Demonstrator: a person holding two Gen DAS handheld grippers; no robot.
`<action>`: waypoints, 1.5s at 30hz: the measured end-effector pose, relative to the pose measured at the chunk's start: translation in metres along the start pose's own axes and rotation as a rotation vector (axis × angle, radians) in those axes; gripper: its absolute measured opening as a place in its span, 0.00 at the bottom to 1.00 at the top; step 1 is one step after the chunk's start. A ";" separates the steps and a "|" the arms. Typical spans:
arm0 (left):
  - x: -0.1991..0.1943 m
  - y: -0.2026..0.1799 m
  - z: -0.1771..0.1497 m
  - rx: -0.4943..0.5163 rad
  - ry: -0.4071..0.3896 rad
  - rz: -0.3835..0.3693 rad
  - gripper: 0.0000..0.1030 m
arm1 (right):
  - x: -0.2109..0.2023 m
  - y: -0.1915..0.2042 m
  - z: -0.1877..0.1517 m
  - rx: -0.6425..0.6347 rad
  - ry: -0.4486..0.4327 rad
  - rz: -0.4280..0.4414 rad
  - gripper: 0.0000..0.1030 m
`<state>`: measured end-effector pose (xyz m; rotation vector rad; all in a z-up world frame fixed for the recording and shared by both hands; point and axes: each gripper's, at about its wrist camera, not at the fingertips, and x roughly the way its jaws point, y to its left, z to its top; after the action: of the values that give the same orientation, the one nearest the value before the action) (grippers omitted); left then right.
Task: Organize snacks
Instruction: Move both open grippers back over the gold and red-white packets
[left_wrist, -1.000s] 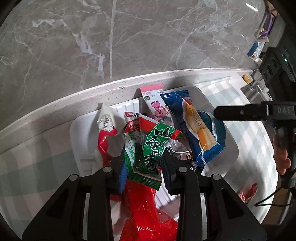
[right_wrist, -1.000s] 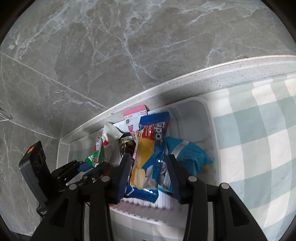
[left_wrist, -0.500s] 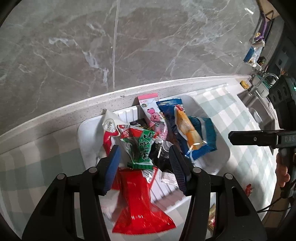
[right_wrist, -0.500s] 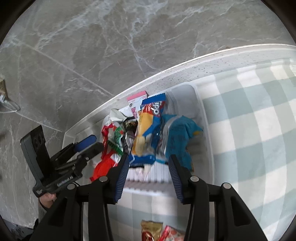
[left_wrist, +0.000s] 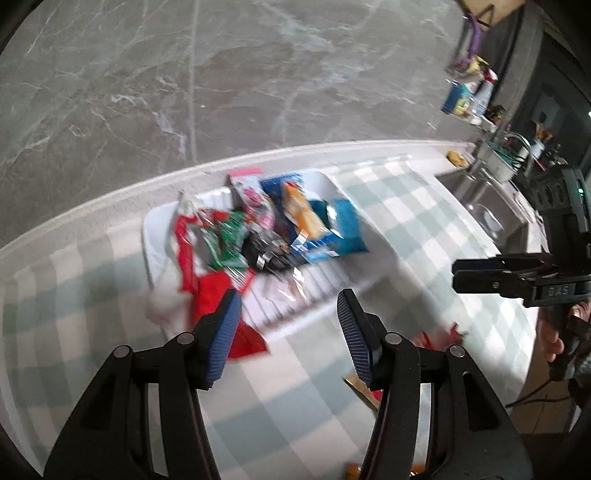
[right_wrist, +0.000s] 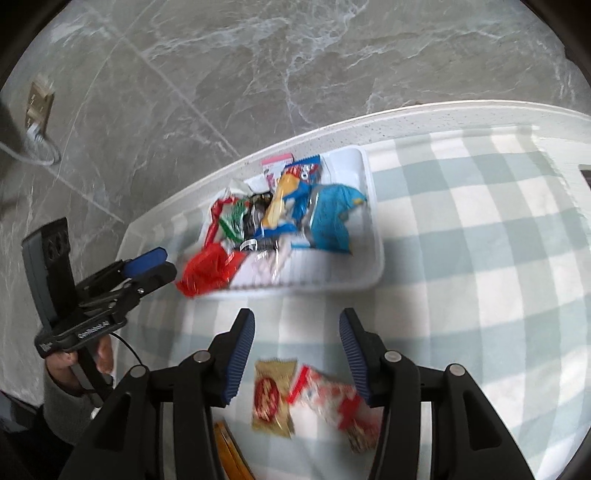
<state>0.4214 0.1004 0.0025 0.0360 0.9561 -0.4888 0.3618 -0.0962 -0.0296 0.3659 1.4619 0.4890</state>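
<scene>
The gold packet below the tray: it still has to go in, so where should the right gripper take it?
The gold packet lies flat on the checked cloth, so probably come straight down and pinch its long side edges. The right gripper is open, roughly above it.

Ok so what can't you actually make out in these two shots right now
- Left wrist view: print on the snack packets in the white tray is smeared by motion blur.
- Left wrist view: a red packet on the checked cloth is mostly hidden behind the left tool.
- Right wrist view: the yellow packet is cut off by the tool's finger and the bottom edge.
- Right wrist view: the gold packet and red-and-white packet are too blurred to read.
</scene>
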 end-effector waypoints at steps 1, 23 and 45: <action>-0.003 -0.008 -0.008 0.007 0.008 -0.009 0.51 | -0.004 0.001 -0.007 -0.011 -0.002 -0.011 0.50; 0.069 -0.087 -0.097 -0.039 0.257 -0.101 0.51 | -0.014 -0.029 -0.105 -0.004 0.047 -0.096 0.52; 0.098 -0.093 -0.094 -0.134 0.283 -0.025 0.51 | 0.018 -0.078 -0.108 0.303 0.073 0.078 0.53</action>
<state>0.3561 0.0028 -0.1129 -0.0283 1.2663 -0.4484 0.2626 -0.1591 -0.0947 0.6525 1.6009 0.3455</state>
